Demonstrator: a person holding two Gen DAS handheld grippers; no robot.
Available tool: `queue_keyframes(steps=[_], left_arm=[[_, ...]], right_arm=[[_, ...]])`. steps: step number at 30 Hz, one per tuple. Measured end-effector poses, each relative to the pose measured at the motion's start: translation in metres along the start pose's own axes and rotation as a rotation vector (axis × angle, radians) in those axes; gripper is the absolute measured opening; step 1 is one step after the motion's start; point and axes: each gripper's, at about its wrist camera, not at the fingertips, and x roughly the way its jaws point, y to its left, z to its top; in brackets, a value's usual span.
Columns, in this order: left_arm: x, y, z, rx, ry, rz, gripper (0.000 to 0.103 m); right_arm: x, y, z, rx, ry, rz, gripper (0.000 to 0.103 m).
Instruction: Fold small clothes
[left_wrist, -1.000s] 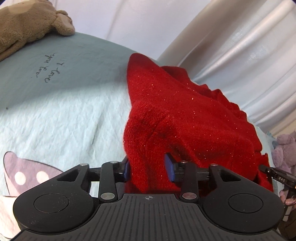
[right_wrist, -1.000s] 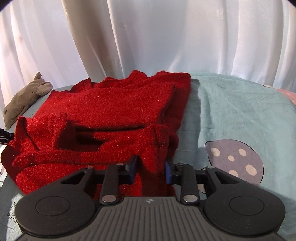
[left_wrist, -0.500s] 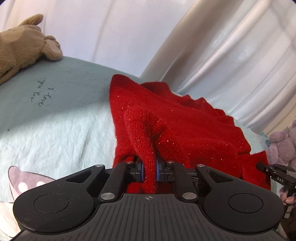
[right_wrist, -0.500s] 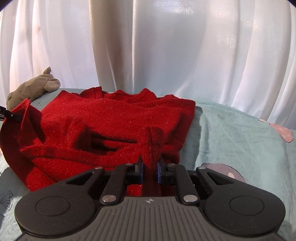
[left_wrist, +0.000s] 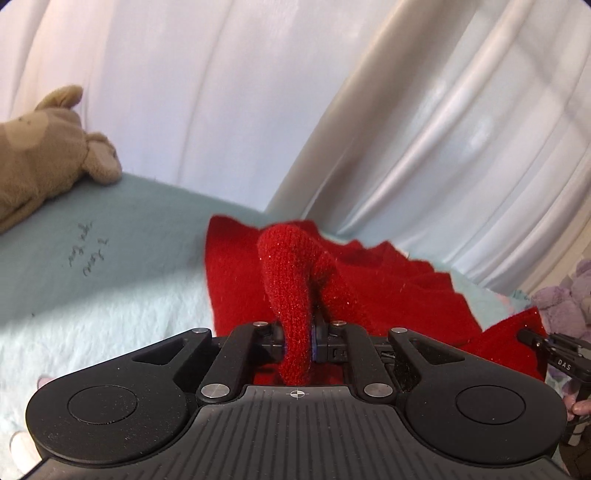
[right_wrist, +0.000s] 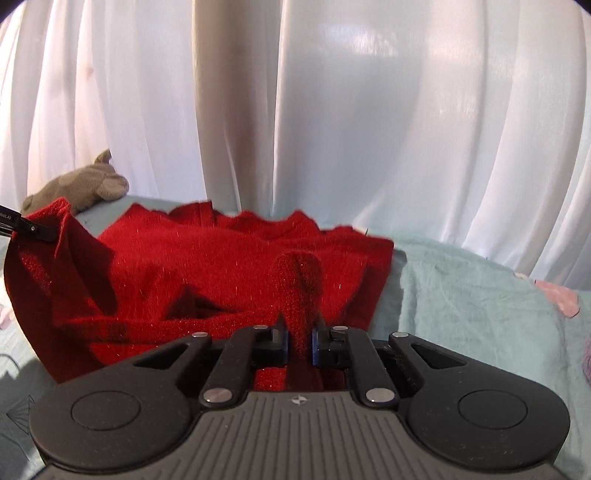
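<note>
Both claws are clamped down on the same red sweater right now. The left claw has its jaws squeezed almost together with a thick fold of the red knit pinched between the blue pads, and the fabric humps up in a rounded loop just above them. Same deal on the right claw: jaws nearly together, a bunched ridge of the sweater caught between them and standing up in front. From the right-hand camera you can see the left claw's tip at the far left edge, gripping a corner of the sweater that's lifted off the bed. The rest of the sweater lies spread on a pale teal blanket, with its far edge close to the white curtain. A tan stuffed animal lies on the blanket well off to the left by the curtain, and a purple plush toy sits at the right edge, just beyond the sweater.
</note>
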Motion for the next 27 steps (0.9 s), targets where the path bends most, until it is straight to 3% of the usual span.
queue_keyframes(steps=[5, 9, 12, 15, 16, 17, 18, 20, 22, 24, 27], left_arm=[[-0.012, -0.011, 0.049, 0.055, -0.159, 0.039, 0.012], [0.012, -0.014, 0.070, 0.107, -0.195, 0.110, 0.013], [0.060, 0.004, 0.074, 0.055, -0.125, 0.200, 0.015], [0.107, 0.026, 0.061, 0.010, -0.013, 0.253, 0.018], [0.120, 0.034, 0.053, -0.014, 0.043, 0.250, 0.021], [0.130, 0.041, 0.044, -0.039, 0.091, 0.231, 0.031], [0.134, 0.048, 0.035, -0.059, 0.117, 0.216, 0.042], [0.138, 0.060, 0.025, -0.084, 0.127, 0.200, 0.052], [0.138, 0.069, 0.021, -0.124, 0.128, 0.160, 0.054], [0.140, 0.075, 0.021, -0.164, 0.132, 0.119, 0.054], [0.146, 0.067, 0.025, -0.137, 0.142, 0.130, 0.052]], right_arm=[[-0.009, -0.012, 0.039, 0.030, -0.161, -0.070, 0.009], [0.011, -0.025, 0.063, 0.061, -0.226, -0.162, 0.009], [0.042, -0.040, 0.072, 0.122, -0.203, -0.200, 0.010], [0.083, -0.053, 0.066, 0.165, -0.106, -0.199, 0.010], [0.097, -0.058, 0.062, 0.192, -0.065, -0.186, 0.011], [0.112, -0.065, 0.055, 0.226, -0.007, -0.171, 0.011], [0.122, -0.069, 0.050, 0.250, 0.034, -0.160, 0.015], [0.133, -0.074, 0.042, 0.287, 0.090, -0.145, 0.017], [0.133, -0.076, 0.037, 0.303, 0.091, -0.117, 0.026], [0.130, -0.076, 0.037, 0.306, 0.086, -0.098, 0.027], [0.136, -0.077, 0.039, 0.306, 0.096, -0.081, 0.027]])
